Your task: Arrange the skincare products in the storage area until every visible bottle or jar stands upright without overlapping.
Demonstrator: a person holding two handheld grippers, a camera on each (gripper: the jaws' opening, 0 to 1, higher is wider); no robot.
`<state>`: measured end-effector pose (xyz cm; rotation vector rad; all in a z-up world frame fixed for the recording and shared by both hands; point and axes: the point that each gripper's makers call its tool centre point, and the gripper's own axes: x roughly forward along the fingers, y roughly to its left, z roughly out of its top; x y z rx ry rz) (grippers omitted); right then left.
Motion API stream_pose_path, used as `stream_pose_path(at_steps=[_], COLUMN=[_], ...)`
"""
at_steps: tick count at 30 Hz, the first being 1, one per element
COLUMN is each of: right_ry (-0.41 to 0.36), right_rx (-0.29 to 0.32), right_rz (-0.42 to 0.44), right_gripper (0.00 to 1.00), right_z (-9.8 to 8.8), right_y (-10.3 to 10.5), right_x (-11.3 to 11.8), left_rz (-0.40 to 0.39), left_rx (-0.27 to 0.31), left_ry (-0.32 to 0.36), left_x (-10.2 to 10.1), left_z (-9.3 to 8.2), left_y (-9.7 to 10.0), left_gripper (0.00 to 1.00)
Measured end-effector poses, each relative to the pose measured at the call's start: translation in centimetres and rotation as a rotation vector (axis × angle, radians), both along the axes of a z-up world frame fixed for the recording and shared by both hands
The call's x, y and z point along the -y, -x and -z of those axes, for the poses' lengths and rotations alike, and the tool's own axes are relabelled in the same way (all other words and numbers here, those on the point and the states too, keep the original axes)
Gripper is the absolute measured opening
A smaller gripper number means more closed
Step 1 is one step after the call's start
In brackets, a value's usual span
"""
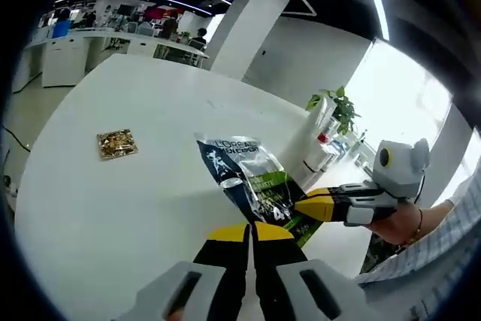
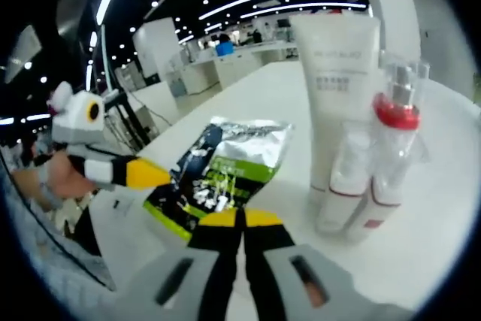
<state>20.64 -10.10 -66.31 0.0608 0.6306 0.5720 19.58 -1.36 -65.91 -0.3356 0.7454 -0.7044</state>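
Observation:
A dark blue and green L'Oreal sachet (image 1: 244, 174) is held above the white table (image 1: 98, 216). My left gripper (image 1: 252, 232) is shut on its near edge. The right gripper (image 1: 319, 207) comes in from the right and pinches the sachet's other side. In the right gripper view the same sachet (image 2: 222, 167) hangs between my right gripper (image 2: 240, 219), shut on its lower edge, and the left gripper (image 2: 143, 174) at its left side. A tall white tube (image 2: 334, 73) stands upright on its cap. In front of it stand a small white bottle (image 2: 342, 186) and a clear-capped spray bottle (image 2: 387, 155) with a red collar.
A small gold square packet (image 1: 116, 143) lies flat on the table to the left. The table's far edge (image 1: 301, 122) curves near a potted plant (image 1: 334, 107). A person's hand and checked sleeve (image 1: 421, 231) show at the right. Office desks stand far behind.

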Motion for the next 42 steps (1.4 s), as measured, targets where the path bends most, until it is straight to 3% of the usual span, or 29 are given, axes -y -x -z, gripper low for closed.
stream_pose_path(at_steps=[13,33,42], right_ry=[0.022,0.018,0.058], right_rx=[-0.011,-0.032,-0.013], right_rz=[0.009,0.019,0.012], right_gripper=[0.01,0.01,0.02], right_z=[0.8,1.5,1.9], right_y=[0.1,-0.2,-0.7], right_x=[0.6,0.9,1.2], left_rz=[-0.013,-0.009,-0.013], left_rx=[-0.058,-0.086,-0.106], left_ry=[0.002,-0.016,-0.015], left_x=[0.4,0.7,0.9], left_z=[1.1,1.9,2.6], left_y=[0.1,-0.3,-0.8], left_gripper=[0.01,0.01,0.01])
